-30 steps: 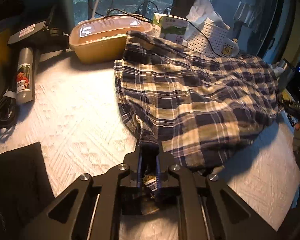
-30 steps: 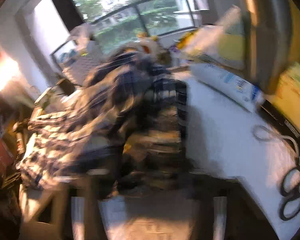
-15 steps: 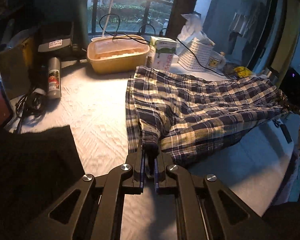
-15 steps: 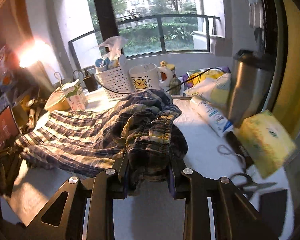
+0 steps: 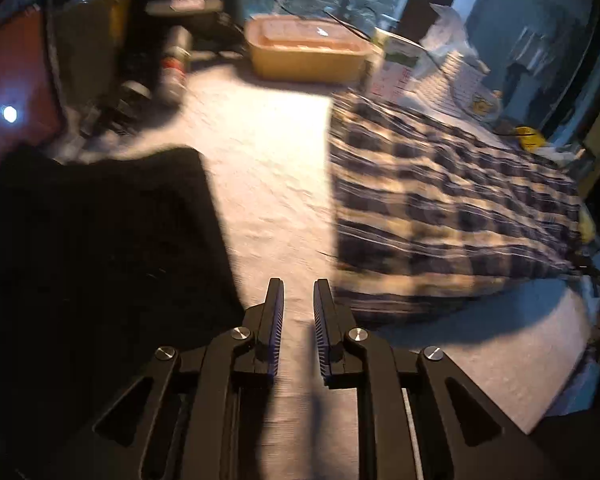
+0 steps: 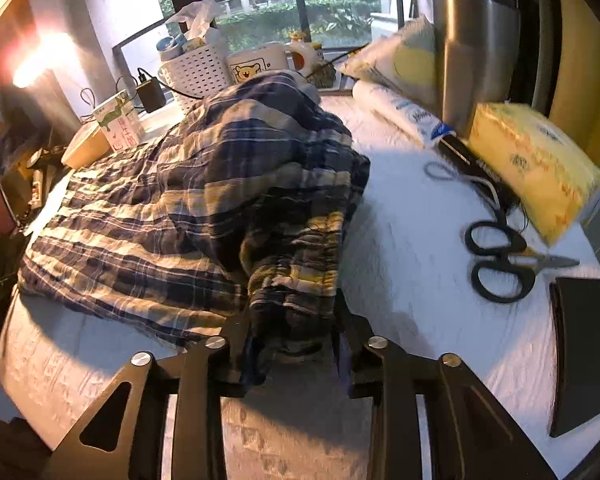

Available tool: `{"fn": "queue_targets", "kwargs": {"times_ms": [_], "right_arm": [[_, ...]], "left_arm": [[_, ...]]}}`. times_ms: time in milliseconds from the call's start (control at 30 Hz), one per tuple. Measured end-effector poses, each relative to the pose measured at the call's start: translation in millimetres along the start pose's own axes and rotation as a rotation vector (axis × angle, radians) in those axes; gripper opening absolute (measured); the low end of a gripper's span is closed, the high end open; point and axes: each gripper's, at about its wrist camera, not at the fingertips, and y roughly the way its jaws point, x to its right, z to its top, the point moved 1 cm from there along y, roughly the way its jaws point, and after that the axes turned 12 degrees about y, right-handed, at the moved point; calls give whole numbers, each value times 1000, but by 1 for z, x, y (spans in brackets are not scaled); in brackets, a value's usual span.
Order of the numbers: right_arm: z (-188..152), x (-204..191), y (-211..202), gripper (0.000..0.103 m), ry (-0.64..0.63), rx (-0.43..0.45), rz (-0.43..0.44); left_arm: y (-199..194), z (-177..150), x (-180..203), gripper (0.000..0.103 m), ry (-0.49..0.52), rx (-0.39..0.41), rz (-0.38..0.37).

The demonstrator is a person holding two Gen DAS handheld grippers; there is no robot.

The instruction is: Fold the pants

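**Left gripper empty, right gripper around bunched plaid pants**

Left gripper [image 5: 297, 292] at bottom centre of left wrist view, fingers apart, nothing between them, only white textured tabletop [image 5: 260, 184] showing in the gap. Plaid pants [image 5: 440, 208] spread flat across right half of that frame, near edge just right of the right finger, not touching as far as visible. Heavily motion-blurred. Black cloth [image 5: 100, 260] filling left side of frame, beside left finger. Tan lidded container [image 5: 304, 52] at upper centre, carton [image 5: 396, 64] just right of it, white perforated basket [image 5: 460, 80] further right.

Right gripper [image 6: 294, 320] at bottom centre of right wrist view, fingers set wide, bunched waistband end of plaid pants [image 6: 204, 208] sitting between them; fabric fills the gap, firm clamp or loose hold cannot tell. Rest of pants heaped at centre, spreading flat toward left of frame. Black-handled scissors [image 6: 504, 256] at right on tabletop [image 6: 400, 248], well apart from pants. Yellow tissue pack [image 6: 536, 168] upper right of scissors. Steel tumbler [image 6: 476, 52] at upper right. Bear mug [image 6: 256, 64] and basket [image 6: 200, 72] at upper centre behind pants. Dark flat object [image 6: 580, 352] at lower right.
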Motion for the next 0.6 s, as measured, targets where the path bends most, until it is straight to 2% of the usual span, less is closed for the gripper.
{"fn": "queue_targets", "kwargs": {"times_ms": [33,67,133,267,400,600], "right_arm": [[1,1,-2,48,-9,-4,-4],[2,1,-4,62,-23,1,-29],[6,6,-14,70,-35,26,-54],[19,15,-42,71,-12,123,-55],[44,13,-50,72,-13,188,-46],[85,-9,-17,72,-66,209,-15]], "left_arm": [[-3,2,-3,15,5,2,8],[-5,6,-6,15,8,7,17],[-9,18,-8,19,28,24,43],[-9,53,5,34,133,73,46],[18,95,27,37,235,98,13],[63,149,43,37,265,120,-83]]}}
